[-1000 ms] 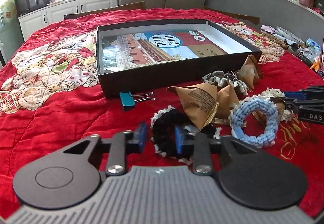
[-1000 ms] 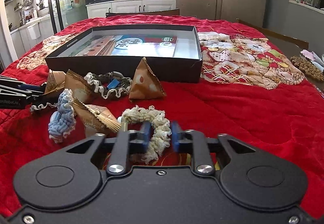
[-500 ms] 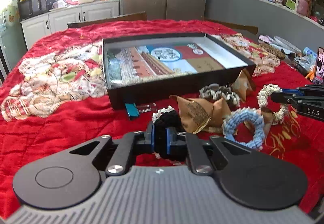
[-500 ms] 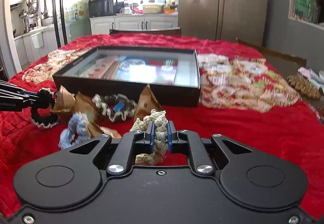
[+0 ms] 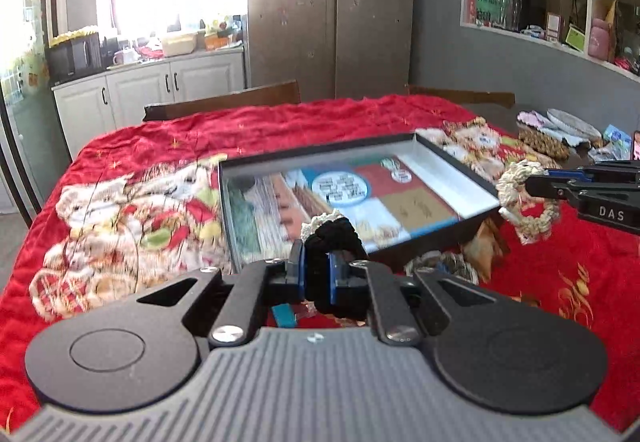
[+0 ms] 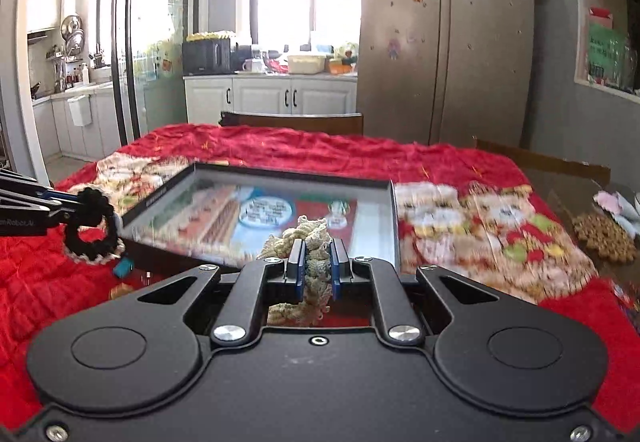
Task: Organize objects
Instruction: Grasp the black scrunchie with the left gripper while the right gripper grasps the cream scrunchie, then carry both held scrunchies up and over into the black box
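**Both tools up off the worktop, each with a scrunchie**

Closest to the left wrist camera: the left tool [image 5: 316, 278] has its blue pads squeezed tight on a black knitted scrunchie with a whitish frilly edge [image 5: 334, 238]. The scrunchie sticks up between the fingers and hangs clear of the cloth. From the right camera you can see the same black ring [image 6: 91, 228] dangling off the tip of the left tool [image 6: 70, 204], out over the red quilted cloth [image 6: 36, 282] just beside the box's near-left corner.

The right tool [image 6: 317, 270] is clamped shut too, on a cream chunky braided scrunchie [image 6: 310, 242]. In the left view that cream ring [image 5: 526, 202] hangs from the right tool [image 5: 540, 184] right at the box's right edge, also off the worktop.

Just under the left tool there's a teal binder clip [image 5: 286, 314] lying on the cloth, and to the right, low against the box's front wall, a brown paper triangular packet [image 5: 486, 246] and a grey frilly scrunchie [image 5: 440, 266], partly hidden.

Behind all that sits the shallow black cardboard box with a printed picture on its floor [image 5: 476, 180], open side up, nothing loose in it that I can make out.

Further back: a wooden chair back [image 6: 292, 120] at the far edge, white cabinets [image 6: 272, 96] and a big steel fridge [image 6: 444, 42].
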Demonstrator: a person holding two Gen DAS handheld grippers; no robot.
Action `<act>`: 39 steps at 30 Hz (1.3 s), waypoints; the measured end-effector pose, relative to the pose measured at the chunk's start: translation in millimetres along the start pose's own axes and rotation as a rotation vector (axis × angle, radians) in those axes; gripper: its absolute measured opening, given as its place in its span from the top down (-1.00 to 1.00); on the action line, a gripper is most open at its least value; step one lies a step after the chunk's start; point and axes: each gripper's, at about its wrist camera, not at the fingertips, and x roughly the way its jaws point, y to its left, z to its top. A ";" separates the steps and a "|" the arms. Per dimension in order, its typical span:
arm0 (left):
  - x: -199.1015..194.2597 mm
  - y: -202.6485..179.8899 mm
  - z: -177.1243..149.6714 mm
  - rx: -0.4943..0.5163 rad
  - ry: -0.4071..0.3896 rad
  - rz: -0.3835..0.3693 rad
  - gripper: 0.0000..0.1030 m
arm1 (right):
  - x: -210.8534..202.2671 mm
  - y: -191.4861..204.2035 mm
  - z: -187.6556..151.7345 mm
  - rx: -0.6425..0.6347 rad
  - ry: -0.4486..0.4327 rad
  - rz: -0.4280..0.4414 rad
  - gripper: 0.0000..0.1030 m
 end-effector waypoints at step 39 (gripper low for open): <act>179.5 14.9 72.9 -0.114 0.071 0.056 0.72 | 235.2 -0.7 55.2 0.091 0.160 0.011 0.76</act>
